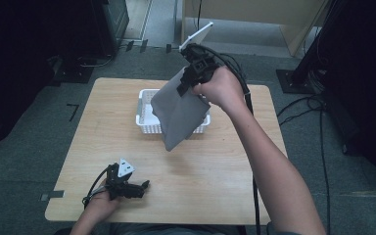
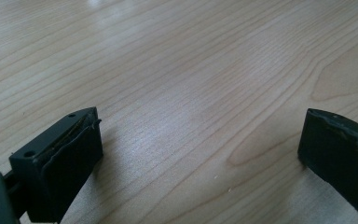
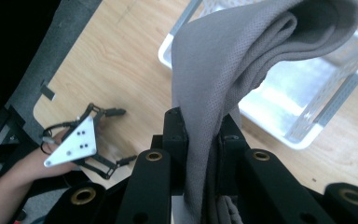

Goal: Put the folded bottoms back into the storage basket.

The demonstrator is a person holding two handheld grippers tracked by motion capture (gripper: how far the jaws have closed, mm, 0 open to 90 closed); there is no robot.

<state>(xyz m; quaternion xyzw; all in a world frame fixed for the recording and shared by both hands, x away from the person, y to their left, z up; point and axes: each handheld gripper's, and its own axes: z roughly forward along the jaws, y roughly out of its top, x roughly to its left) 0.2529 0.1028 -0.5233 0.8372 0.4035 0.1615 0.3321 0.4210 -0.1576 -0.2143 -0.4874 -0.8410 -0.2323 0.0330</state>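
One cloth (image 1: 178, 115) is in play, a grey knit piece pinched by its top edge in the right gripper (image 3: 204, 144), whose jaws are clamped tight on a bunched fold. It hangs below the jaws, lifted clear of the table (image 1: 215, 176), w/ the white basket (image 1: 144, 125) under and just behind its lower corner.

Judgement: the step in hand looks like lifting the cloth over the basket, either to lower it in or carry it out. To do it well, the person should keep the jaws closed firm, since only a narrow fold is caught and the knit could slide. Moving slow & level would stop the hanging tail from swinging and catching the basket rim. If it goes in, the low corner should lead so the rest piles down after it.

The left gripper (image 1: 139, 186) rests low near the table's front edge, well apart from the cloth, jaws spread wide w/ nothing btwn them but bare wood.

Materials: cloth is soft, limp, fine-ribbed mesh texture, folds into thick rolls near the jaws. Basket is rigid white plastic, rectangular, perforated walls, looks light enough to shift if snagged. Table is pale wood-grain laminate, smooth, rounded corners. Jaw pads are black, rubbery, a bit worn at the edges.
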